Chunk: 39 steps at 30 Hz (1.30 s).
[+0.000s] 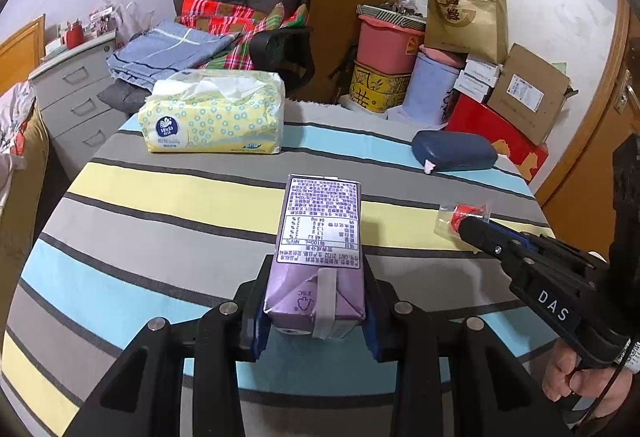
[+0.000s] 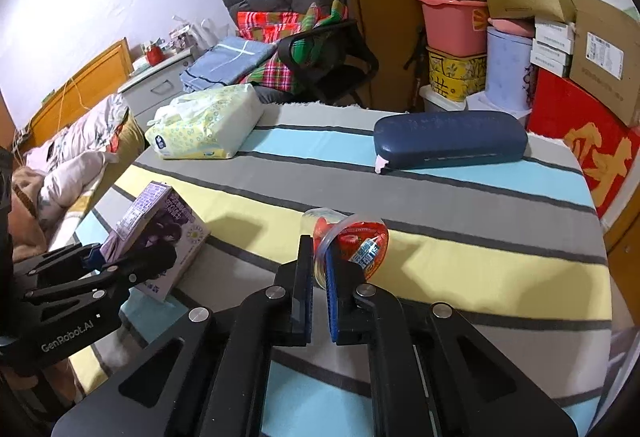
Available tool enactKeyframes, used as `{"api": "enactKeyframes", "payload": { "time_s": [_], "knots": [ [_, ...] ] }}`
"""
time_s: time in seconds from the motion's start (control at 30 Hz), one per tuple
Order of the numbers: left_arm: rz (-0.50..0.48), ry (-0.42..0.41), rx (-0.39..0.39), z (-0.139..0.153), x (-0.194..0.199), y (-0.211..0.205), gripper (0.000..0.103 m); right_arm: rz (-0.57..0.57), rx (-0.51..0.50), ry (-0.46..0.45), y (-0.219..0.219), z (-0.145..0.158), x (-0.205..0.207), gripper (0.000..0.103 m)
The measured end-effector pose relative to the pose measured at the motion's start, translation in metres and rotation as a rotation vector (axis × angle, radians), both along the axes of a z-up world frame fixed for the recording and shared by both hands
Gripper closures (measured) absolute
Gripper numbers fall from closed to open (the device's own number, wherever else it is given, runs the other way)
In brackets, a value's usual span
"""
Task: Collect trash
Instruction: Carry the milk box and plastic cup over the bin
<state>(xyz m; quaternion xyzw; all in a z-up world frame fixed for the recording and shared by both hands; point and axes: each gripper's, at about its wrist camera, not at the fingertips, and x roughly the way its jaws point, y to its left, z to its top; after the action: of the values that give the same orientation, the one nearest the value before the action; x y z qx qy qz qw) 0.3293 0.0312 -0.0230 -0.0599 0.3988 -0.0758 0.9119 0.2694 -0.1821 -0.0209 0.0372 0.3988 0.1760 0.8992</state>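
L jaws (image 1: pixel 316 311) clamp boxy purple carton (image 1: pixel 320 233); R jaws (image 2: pixel 319 269) seemingly pinch clear plastic cup (image 2: pixel 352 241).

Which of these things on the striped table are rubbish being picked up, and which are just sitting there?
Rubbish:
- purple drink carton, held in the left tool
- clear plastic cup, pinched by the right tool

Just sitting there:
- tissue pack
- blue glasses case

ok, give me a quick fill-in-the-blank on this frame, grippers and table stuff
1. The left gripper is shut on a ____ drink carton.
2. The right gripper pinches a clear plastic cup with a ____ label.
3. The tissue pack is mostly ____.
4. The glasses case is dark ____.

Missing: purple; red; yellow; blue
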Motion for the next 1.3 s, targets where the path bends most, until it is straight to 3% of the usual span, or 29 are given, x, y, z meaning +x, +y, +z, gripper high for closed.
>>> {"api": "enactKeyframes", "payload": {
  "time_s": [0.7,1.3],
  "knots": [
    [-0.105,-0.096,0.023,0.051,-0.074,-0.058,0.066,-0.118,0.064,-0.094,-0.038,0.039,-0.060,0.097],
    [-0.283,-0.178,0.015,0.087,-0.144,-0.159,0.066,-0.287,0.078,-0.178,-0.113,0.063,-0.120,0.097]
  ]
}}
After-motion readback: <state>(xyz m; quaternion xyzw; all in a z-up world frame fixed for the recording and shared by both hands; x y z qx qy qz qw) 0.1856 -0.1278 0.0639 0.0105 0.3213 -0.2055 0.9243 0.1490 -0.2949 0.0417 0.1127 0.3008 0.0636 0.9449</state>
